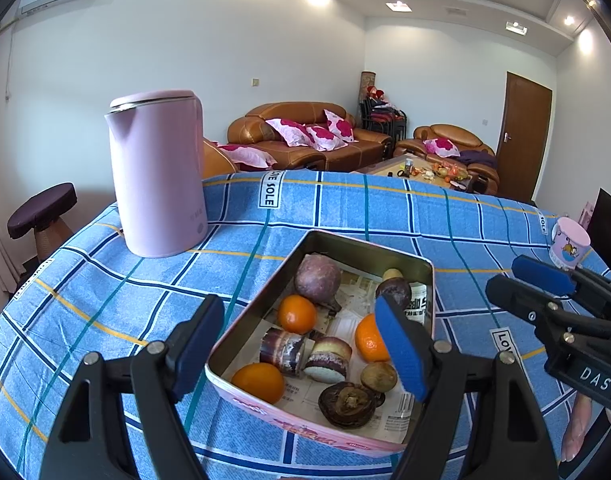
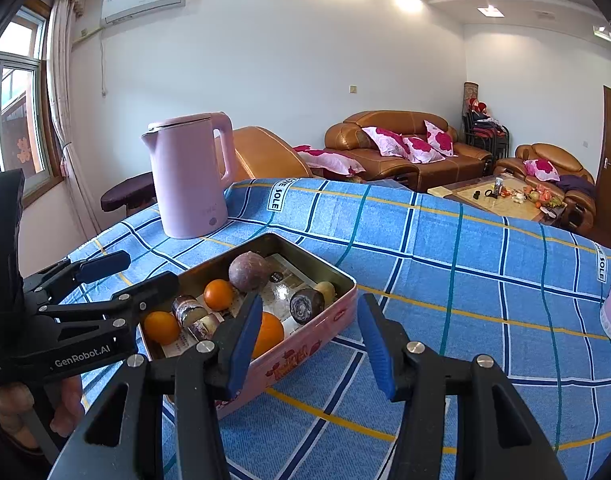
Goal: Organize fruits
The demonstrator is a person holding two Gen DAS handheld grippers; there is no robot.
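The pink tin [image 1: 297, 426] of fruit sits right under the left gripper [image 1: 301, 350] – its fingers are spread wide over the tin's near end, gripping nothing. The right gripper [image 2: 309, 338] hangs just off the tin's side above the blue checked cloth [image 2: 465, 300], fingers apart and empty too. Inside, on newspaper lining: three oranges [image 1: 296, 314], a round purple fruit [image 1: 317, 278], cut sugarcane pieces [image 1: 283, 350] and some dark, shrivelled fruit [image 1: 347, 404] – all loosely scattered.
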